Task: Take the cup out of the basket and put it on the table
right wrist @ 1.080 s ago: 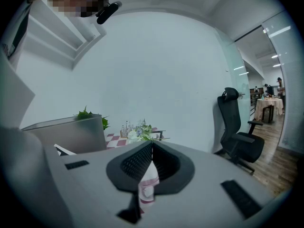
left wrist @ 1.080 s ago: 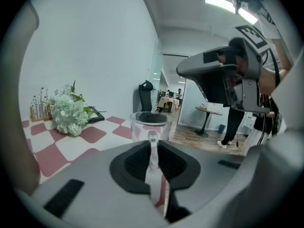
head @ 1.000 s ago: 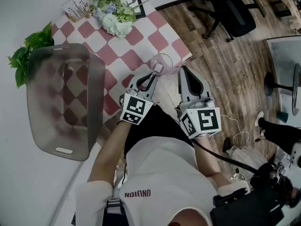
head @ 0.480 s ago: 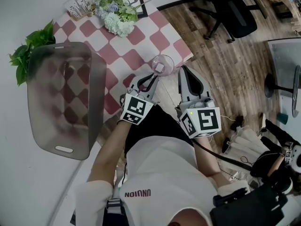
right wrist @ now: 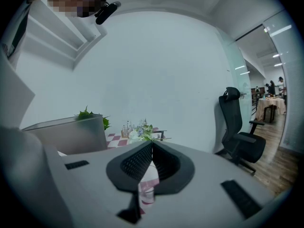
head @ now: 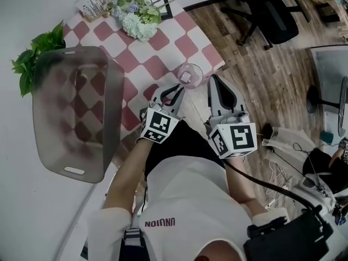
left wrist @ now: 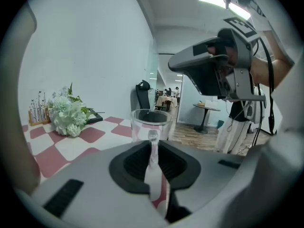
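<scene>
Clear round cup (head: 190, 74) is out of the grey translucent plastic basket (head: 109, 118). It appears to stand on the pink-and-white checked bench (head: 163, 53), close to the near corner edge.

Left tongs (left wrist: 152, 140) are nearly closed, pinching the cup's near wall at the rim. Right tongs (right wrist: 152, 143) are closed on nothing, just beside.

Risk: the grip is on one wall only. If a pad drags as it lets go, the light cup could tip or slide off the edge.
</scene>
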`<state>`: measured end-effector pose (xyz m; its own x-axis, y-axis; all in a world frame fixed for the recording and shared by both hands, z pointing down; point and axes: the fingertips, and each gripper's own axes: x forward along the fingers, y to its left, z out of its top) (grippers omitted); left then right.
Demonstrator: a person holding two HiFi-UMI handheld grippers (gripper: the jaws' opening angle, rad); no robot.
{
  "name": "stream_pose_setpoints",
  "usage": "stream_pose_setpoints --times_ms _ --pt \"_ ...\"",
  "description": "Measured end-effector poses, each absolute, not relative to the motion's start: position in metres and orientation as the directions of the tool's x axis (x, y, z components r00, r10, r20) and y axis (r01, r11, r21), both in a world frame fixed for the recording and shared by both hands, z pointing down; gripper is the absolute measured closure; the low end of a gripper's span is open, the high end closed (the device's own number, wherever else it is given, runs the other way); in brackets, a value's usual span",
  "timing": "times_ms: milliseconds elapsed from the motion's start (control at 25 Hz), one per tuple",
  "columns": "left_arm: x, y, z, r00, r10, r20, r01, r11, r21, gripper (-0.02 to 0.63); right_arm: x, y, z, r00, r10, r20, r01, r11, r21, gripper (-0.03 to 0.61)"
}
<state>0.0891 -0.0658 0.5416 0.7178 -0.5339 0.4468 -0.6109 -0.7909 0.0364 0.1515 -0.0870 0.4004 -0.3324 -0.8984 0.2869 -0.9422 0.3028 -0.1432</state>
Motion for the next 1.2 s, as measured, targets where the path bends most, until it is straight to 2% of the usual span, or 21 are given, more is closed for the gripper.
stream_pose_setpoints --times_ms 440,480,560,800,1040,1200 --pt "0.09 -0.065 0.542 0.719 -0.53 0.45 -0.607 -0.794 0.033 0.569 0.151 -0.089 0.397 -0.329 -0.9 0.285 -0.944 0.302 -0.134 0.56" --pt "0.089 -0.065 0.541 0.72 -0.532 0.446 -0.61 -0.791 0.04 0.56 0.151 -0.089 0.397 -0.33 -0.9 0.283 -0.943 0.304 -0.133 0.558" --pt "0.088 -0.066 0.539 0.718 -0.54 0.439 -0.621 -0.782 0.054 0.497 0.151 -0.089 0.396 -0.329 -0.9 0.284 -0.944 0.303 -0.134 0.559" --pt "0.084 -0.062 0.53 0.708 -0.546 0.448 -0.626 -0.779 0.04 0.497 0.149 -0.09 0.392 -0.341 -0.901 0.27 -0.939 0.315 -0.136 0.559" --pt "0.073 -0.057 0.498 0.685 -0.614 0.391 -0.679 -0.733 0.039 0.497 0.147 -0.092 0.385 -0.343 -0.906 0.25 -0.938 0.316 -0.141 0.56" --pt "0.066 -0.066 0.461 0.669 -0.678 0.304 -0.723 -0.689 0.055 0.498 0.144 -0.093 0.379 -0.352 -0.906 0.235 -0.934 0.326 -0.146 0.56"
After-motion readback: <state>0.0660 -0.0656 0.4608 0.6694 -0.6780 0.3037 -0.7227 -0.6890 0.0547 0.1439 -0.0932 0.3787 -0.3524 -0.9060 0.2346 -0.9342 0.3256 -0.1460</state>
